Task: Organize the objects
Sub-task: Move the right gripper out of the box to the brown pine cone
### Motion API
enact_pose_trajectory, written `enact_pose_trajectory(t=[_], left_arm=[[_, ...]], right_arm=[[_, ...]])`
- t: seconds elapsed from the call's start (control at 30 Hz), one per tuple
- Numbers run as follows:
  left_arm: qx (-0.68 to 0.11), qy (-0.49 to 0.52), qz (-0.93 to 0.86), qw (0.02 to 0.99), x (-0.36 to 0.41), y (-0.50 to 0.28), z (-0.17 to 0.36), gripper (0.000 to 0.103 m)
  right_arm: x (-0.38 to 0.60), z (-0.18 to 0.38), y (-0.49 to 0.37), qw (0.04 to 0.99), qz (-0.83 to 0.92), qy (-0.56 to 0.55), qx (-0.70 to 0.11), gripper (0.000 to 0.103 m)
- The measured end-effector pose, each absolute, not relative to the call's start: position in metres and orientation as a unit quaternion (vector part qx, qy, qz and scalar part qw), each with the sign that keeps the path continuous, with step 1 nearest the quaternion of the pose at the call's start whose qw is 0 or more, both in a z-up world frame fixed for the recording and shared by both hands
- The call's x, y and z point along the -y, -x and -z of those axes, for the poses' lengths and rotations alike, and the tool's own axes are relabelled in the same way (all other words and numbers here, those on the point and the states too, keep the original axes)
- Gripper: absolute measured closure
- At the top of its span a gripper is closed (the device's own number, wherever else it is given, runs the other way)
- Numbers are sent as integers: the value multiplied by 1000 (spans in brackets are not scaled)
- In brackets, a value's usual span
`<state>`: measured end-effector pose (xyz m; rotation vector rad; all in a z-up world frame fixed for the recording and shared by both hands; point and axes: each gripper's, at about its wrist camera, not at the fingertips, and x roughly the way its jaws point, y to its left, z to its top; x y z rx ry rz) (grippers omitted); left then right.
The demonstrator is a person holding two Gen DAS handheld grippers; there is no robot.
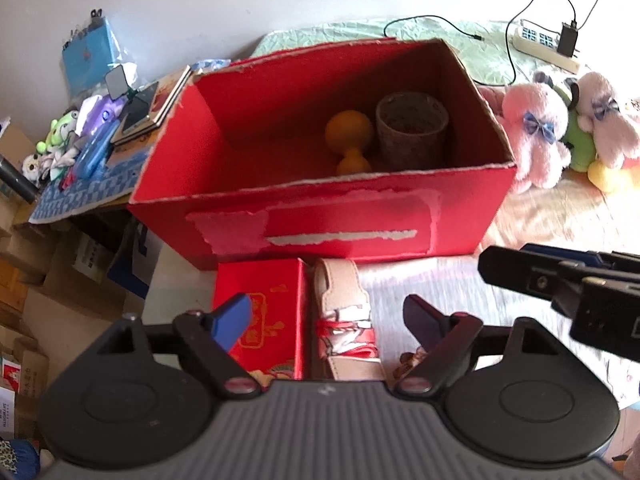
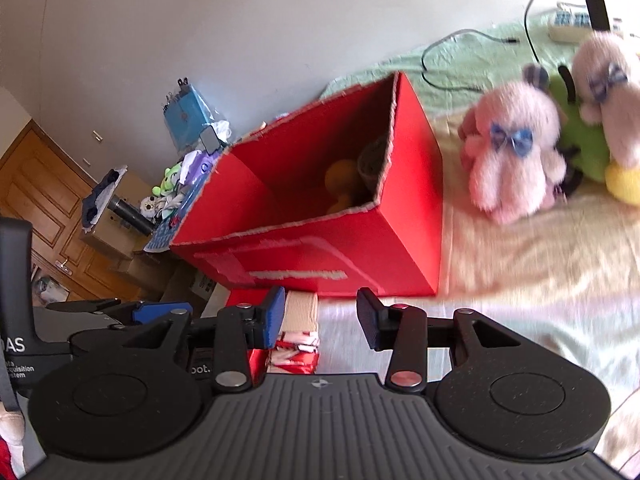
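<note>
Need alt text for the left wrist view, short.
The open left gripper hovers over a pink sandal and a small red box on the bed, before a big open red box holding an orange gourd and a tape roll.

You have a plain white wall (image 2: pixel 200 20) across the top of both views. At the left edge of the right wrist view stands a brown panelled wooden door (image 2: pixel 44 208). The bed (image 2: pixel 540 264) fills the right side, with a pale green quilted cover (image 1: pixel 472 52) toward the wall and bright light washing out its cream sheet. Stacked brown cardboard cartons (image 1: pixel 32 264) sit lower left.
</note>
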<state>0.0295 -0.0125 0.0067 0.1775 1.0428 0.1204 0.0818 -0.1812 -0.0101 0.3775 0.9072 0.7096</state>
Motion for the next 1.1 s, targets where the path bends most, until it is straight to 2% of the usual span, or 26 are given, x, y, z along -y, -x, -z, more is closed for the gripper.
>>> enact_pose_trajectory(t=[0.13, 0.5, 0.73, 1.1], left_arm=[[-502, -88, -51, 859, 18, -28, 0, 11], [-493, -70, -22, 867, 11, -10, 17, 11], [-492, -51, 75, 866, 14, 14, 25, 12], [-503, -3, 124, 855, 24, 11, 53, 24]], right_arm=[[183, 19, -80, 812, -333, -185, -442, 59], [203, 52, -79, 766, -340, -249, -486, 59], [213, 74, -82, 723, -343, -277, -532, 59], [210, 93, -93, 669, -365, -296, -576, 59]])
